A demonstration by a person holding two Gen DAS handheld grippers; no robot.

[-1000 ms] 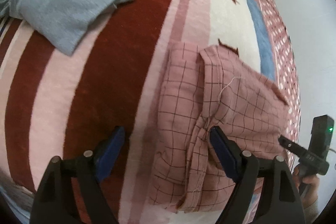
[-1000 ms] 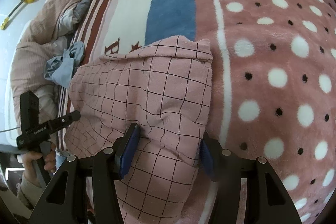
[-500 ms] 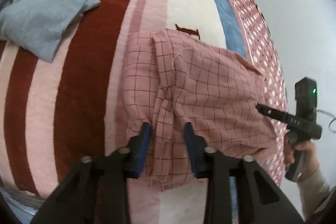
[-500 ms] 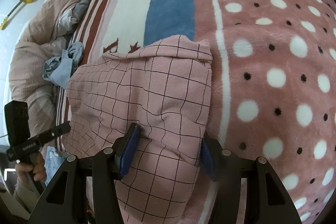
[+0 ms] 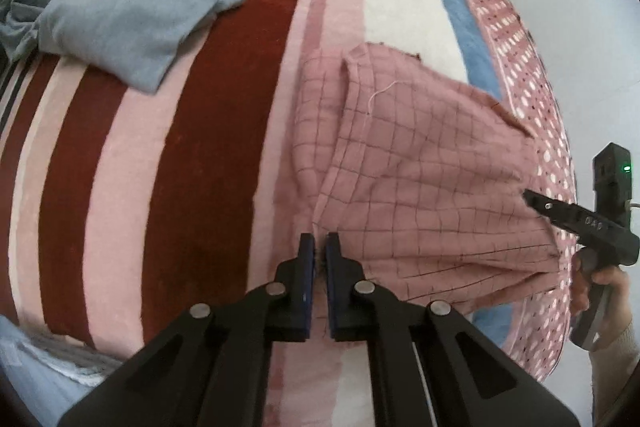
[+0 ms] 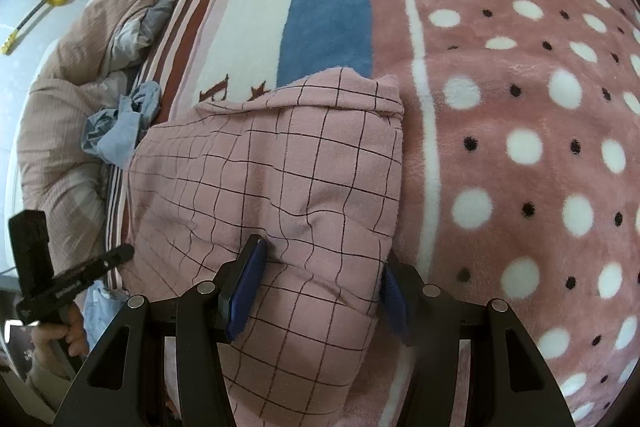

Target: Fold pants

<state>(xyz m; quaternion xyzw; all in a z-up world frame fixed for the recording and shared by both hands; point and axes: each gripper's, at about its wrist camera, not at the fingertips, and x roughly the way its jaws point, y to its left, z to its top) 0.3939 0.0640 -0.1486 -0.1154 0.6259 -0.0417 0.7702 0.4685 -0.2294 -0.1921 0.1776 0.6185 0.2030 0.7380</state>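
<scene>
Pants [image 5: 420, 163] on striped blanket [image 5: 180, 155], left fingers [image 5: 306, 259] pinching edge, right fingers [image 6: 248, 267] wide astride them, blue garment [image 5: 128, 23] nearby

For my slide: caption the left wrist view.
Left gripper, jaws shut, pinches pink checked fabric pants on striped fleece blanket.

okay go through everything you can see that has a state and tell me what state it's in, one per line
pink checked pants: folded, bunched, lying on the blanket.
left gripper: shut on the pants' near edge.
right gripper: open, fingers straddling a fold.
grey garment: folded, lying flat.
blanket: spread over the bed.
</scene>
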